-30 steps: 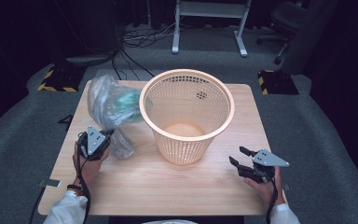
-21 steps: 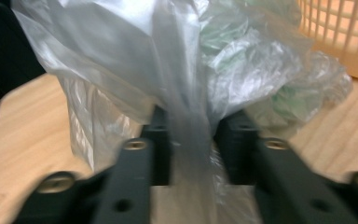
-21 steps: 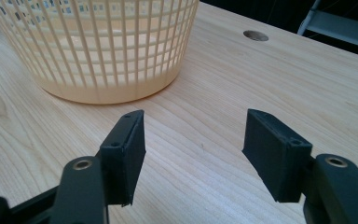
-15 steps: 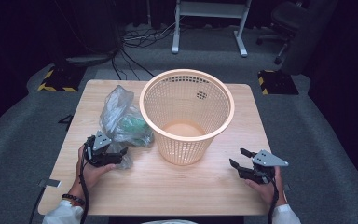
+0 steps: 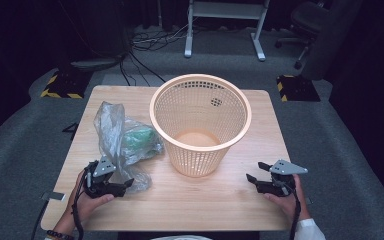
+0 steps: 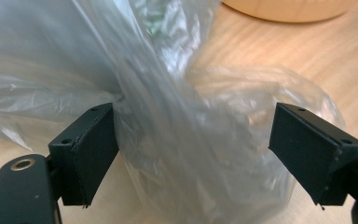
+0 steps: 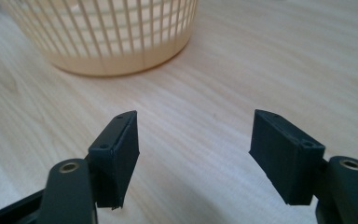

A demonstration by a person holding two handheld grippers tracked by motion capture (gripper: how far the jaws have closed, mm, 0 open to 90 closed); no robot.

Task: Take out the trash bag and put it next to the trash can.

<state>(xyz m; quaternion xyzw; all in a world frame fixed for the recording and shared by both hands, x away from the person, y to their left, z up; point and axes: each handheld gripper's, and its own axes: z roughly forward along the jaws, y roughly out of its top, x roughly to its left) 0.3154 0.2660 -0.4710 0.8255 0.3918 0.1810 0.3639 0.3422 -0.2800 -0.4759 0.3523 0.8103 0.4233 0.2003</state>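
Observation:
A crumpled clear plastic bag [image 5: 114, 131] with something green [image 5: 141, 140] inside lies on the wooden table [image 5: 205, 205], left of a peach mesh basket [image 5: 200, 80]. My left gripper [image 5: 125, 184] sits at the bag's near end. Its jaws have just been opening and now stand wide, with bag film [image 6: 191, 140] bunched between them. The film brushes the left pad [image 6: 98, 149] and is not squeezed. My right gripper [image 5: 255, 171] rests near the table's front right, pointing toward the basket [image 7: 107, 32]. Its jaws [image 7: 193, 149] have just been opening, with nothing but bare wood between them.
The basket stands upright mid-table with nothing inside that I can see. Around the table lie dark floor, cables, a white stand's legs [image 5: 225, 30] at the back and yellow-black striped blocks [image 5: 60, 87] on the carpet.
The left gripper let go of the bag and drew back toward the near edge. The bag, held up a second ago, has slumped onto the table. The right gripper stayed put, jaws slightly wider.

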